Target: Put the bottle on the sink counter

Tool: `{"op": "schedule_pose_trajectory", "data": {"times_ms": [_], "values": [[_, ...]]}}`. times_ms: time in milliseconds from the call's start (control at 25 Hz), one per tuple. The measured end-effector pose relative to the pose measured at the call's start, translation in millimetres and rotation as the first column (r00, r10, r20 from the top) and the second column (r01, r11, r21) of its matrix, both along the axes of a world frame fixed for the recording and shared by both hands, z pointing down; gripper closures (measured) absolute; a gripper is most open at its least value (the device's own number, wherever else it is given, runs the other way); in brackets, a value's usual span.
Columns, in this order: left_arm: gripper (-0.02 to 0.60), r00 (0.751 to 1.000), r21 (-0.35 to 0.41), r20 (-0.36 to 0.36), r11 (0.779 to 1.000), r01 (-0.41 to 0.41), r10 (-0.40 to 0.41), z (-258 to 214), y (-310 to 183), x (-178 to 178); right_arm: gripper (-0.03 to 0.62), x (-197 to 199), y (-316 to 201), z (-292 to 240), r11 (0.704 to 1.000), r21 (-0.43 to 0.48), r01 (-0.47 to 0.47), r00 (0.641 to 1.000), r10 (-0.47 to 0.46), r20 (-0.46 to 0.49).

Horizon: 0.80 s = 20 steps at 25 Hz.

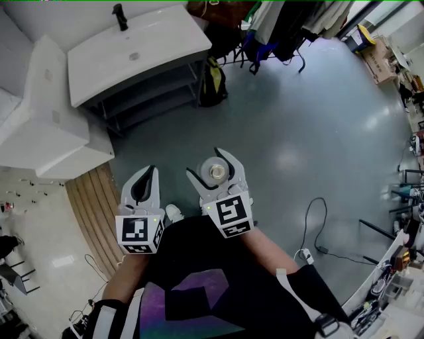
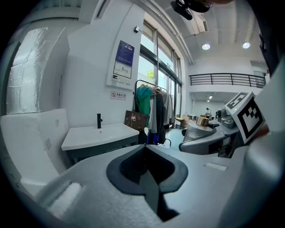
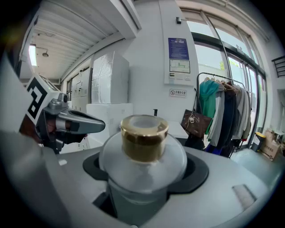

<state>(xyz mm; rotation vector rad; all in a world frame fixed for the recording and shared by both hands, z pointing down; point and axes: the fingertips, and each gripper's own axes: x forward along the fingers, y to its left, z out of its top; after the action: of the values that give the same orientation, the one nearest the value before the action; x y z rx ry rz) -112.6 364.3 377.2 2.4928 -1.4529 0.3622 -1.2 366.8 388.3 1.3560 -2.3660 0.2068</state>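
Gold cap, frosted clear body: the bottle (image 3: 142, 151) stands upright between the jaws of the right tongs (image 1: 211, 167). I read those tongs as clamped on its lower body, jaws set wide around it. From the head view I look straight down on its pale round top. It hangs in the air over the grey floor (image 1: 298, 126), just ahead of the person's dark shirt (image 1: 218, 285).

Left tongs (image 1: 146, 184) sit just beside the right pair, on their left. Jaws are together, and the dark pads meet along one seam in the left gripper view. The two tongs are near each other but apart.

Sink tabletop (image 1: 165, 46): white, well apart from the bottle, up and to the left in the head view. Black faucet (image 1: 120, 16) at its far edge, small drain (image 1: 134, 57) in the basin. Dark shelves (image 1: 152, 93) underneath. White boxy units (image 1: 46, 126) stand left of it. Wooden slats (image 1: 93, 212) lie on the floor by the person's left arm.

Right of the sink, noted from the left gripper view: a brown bag (image 2: 136, 119), then a clothes rack (image 2: 153, 111) with a teal garment and darker ones. A blue-and-white notice (image 2: 124, 62) is on the wall above the sink. A black cable (image 1: 310, 225) loops on the floor to the right.
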Motion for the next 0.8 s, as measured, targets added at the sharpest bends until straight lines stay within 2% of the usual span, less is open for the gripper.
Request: {"op": "schedule_pose_trajectory", "data": {"times_ms": [440, 800], "values": [[0.58, 1.0, 0.019, -0.005, 0.999, -0.026, 0.026, -5, 1, -20, 0.25, -20, 2, -7, 1.0, -0.003, -0.026, 0.999, 0.027, 0.031], [0.58, 0.998, 0.028, -0.034, 0.998, -0.049, 0.05, -3, 0, -41, 0.25, -47, 4, -16, 0.999, 0.009, -0.034, 0.999, 0.034, 0.016]]}}
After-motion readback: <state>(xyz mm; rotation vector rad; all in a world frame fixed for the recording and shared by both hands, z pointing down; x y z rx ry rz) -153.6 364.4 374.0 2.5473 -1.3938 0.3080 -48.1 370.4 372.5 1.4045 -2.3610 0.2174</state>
